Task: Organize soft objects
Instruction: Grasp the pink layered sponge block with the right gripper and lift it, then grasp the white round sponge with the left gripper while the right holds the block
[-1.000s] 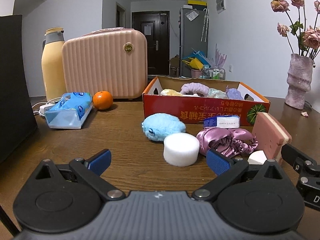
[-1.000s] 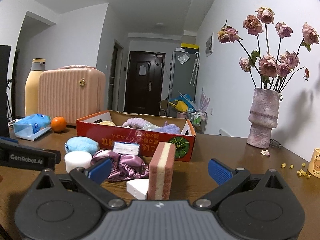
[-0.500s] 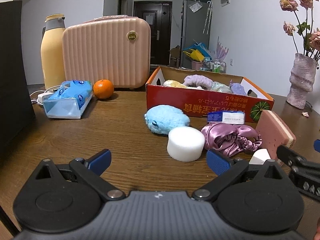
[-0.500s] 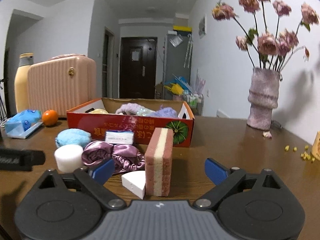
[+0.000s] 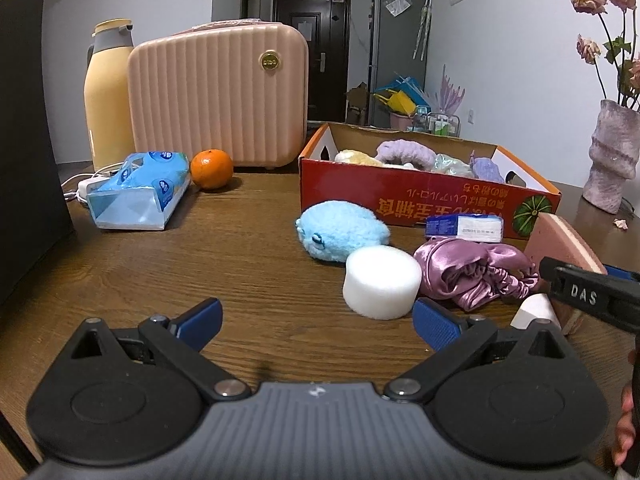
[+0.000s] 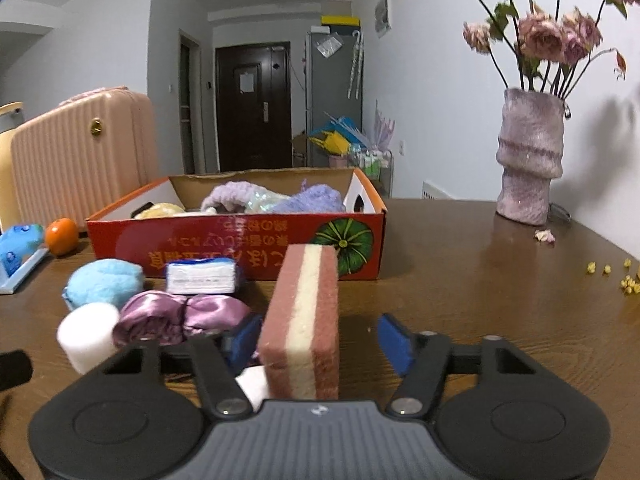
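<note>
A pink and cream striped sponge [image 6: 304, 320] stands upright on the wooden table between the open fingers of my right gripper [image 6: 320, 342]; the pads are apart from it. It also shows in the left wrist view [image 5: 560, 240]. Beside it lie a white wedge [image 6: 252, 384], a purple satin scrunchie [image 6: 180, 316], a white foam cylinder [image 5: 382, 282], a blue plush [image 5: 340, 234] and a tissue pack [image 6: 200, 278]. A red cardboard box [image 5: 420, 200] holds several soft items. My left gripper [image 5: 316, 320] is open and empty, near the foam cylinder.
A pink ribbed case [image 5: 218, 96], a yellow thermos [image 5: 106, 96], a blue wipes pack [image 5: 140, 188] and an orange [image 5: 211, 169] stand at the back left. A vase of dried roses [image 6: 530, 156] stands at the right. Small yellow bits [image 6: 616, 276] lie at far right.
My right gripper has moved forward so the striped sponge now stands between its fingers, which have narrowed. My left gripper has shifted a little; the right tool now reaches further into its view.
</note>
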Motion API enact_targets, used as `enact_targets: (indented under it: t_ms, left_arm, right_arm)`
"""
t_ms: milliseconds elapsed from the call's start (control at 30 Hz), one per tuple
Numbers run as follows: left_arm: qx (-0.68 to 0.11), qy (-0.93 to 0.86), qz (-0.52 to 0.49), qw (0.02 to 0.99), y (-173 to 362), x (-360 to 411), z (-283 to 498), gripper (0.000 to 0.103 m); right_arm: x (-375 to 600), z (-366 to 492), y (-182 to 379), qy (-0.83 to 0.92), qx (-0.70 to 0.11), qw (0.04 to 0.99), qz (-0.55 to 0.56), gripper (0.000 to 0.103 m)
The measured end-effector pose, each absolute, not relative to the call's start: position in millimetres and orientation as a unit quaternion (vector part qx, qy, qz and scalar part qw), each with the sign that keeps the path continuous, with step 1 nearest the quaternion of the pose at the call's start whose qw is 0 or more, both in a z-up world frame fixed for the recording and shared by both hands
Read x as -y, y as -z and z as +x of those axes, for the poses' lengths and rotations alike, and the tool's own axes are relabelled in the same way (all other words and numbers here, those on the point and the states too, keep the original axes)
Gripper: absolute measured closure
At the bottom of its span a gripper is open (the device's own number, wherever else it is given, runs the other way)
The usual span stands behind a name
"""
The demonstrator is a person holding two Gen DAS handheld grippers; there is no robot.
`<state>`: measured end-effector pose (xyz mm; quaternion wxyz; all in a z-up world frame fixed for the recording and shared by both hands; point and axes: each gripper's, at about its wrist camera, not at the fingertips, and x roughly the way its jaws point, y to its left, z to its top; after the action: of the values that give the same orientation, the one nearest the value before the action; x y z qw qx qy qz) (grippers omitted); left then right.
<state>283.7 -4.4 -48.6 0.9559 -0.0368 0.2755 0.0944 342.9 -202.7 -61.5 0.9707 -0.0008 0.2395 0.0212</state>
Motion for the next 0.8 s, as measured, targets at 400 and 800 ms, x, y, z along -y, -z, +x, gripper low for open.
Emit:
enact_targets:
  t_ms: [400, 800]
  left_arm:
    - [-0.286, -0.106, -0.032, 0.952, 53.6, 3.3, 288.3, 0.000]
    - [-0.299, -0.110, -0.034, 0.947, 59.0, 1.0, 295.0, 0.000]
  right_arm:
    - [218.7, 354.0, 61.6, -0.017, -0.235, 0.972, 0.017, 0.072]
    - [237.6, 352.4, 53.2, -0.013, -0.200, 0.980, 0.008, 0.072]
